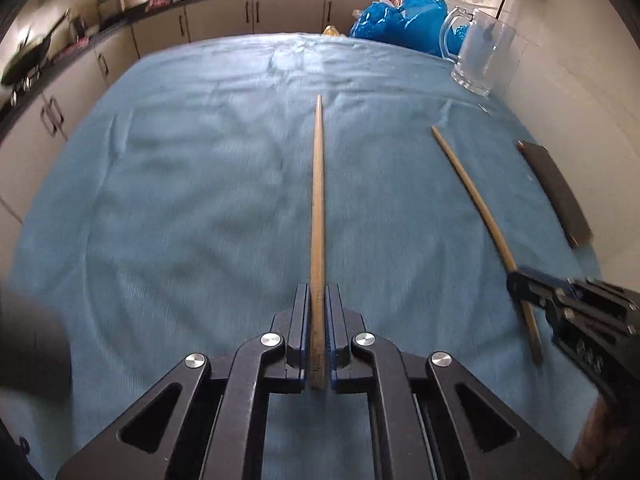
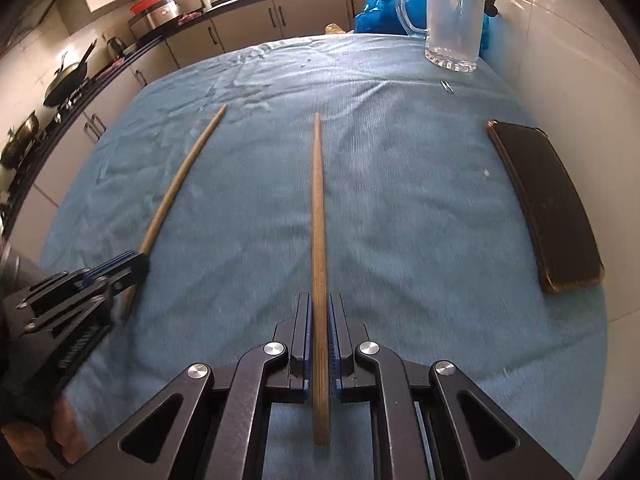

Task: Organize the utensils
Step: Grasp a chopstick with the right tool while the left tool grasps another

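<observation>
Left wrist view: two grippers, each clamped on one wooden chopstick above a blue cloth (image 1: 180,184).

The left gripper (image 1: 319,312) points level across the table toward the far counter, its jaws pinched onto the thick end of the left chopstick (image 1: 318,208), which runs straight ahead along the fingers. The right gripper (image 2: 320,320) lies parallel just beside it, jaws likewise closed on the right chopstick (image 2: 319,240), tip forward. A glass mug (image 2: 452,16) stands upright at the far right corner; a dark flat case (image 2: 548,204) lies along the right edge, near the wall.
</observation>
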### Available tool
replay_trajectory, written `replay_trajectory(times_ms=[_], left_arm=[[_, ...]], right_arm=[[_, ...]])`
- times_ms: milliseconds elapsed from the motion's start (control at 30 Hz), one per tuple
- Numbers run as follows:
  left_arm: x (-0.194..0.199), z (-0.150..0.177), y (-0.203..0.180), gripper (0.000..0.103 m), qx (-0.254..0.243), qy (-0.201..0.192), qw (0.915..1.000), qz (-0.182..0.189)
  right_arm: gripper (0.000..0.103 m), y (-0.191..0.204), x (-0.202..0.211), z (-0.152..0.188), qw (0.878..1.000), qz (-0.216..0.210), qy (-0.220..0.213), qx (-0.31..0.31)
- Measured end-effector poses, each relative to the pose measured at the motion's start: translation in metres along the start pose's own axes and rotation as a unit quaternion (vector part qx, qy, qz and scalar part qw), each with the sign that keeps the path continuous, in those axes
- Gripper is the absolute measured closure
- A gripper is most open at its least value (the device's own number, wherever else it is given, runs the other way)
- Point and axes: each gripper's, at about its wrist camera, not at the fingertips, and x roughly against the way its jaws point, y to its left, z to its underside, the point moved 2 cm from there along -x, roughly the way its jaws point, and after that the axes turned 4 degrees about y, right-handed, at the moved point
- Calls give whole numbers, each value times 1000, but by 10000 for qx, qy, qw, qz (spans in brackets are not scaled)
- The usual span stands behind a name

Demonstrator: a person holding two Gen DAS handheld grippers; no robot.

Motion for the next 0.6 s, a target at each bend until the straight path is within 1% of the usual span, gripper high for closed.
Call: replay_trajectory(times_ms=[100, 167, 233, 300, 367, 400, 433, 467, 533, 600], left_arm=[[21, 42, 7, 96, 62, 194, 9996, 210], [34, 67, 12, 96, 119, 310, 9986, 422], [43, 82, 14, 96, 127, 474, 9964, 691], [55, 86, 15, 96, 58, 424, 9961, 772], [67, 83, 14, 94, -56, 194, 9976, 665], [71, 78, 13, 85, -131, 65, 9983, 562], [71, 75, 12, 70, -183, 20, 9987, 466], [69, 69, 10, 64, -237, -2, 9991, 340], [58, 57, 6, 63, -350, 47, 9993, 140], [43, 44, 3, 63, -424, 147, 9990, 32]], right_arm=[[95, -3, 13, 26, 9998, -59, 171, 84], [94, -7, 22, 45, 9994, -125, 320, 88], [94, -8, 30, 57, 9992, -152, 335, 144], [90, -9, 34, 65, 9985, -260, 460, 131], [73, -10, 36, 66, 9982, -316, 491, 150], [71, -9, 37, 64, 9986, -236, 445, 185], [71, -9, 37, 62, 9988, -146, 408, 215], [71, -7, 36, 58, 9990, -90, 377, 243], [71, -2, 31, 49, 9989, -84, 382, 259], [71, 0, 21, 37, 9987, 52, 421, 270]])
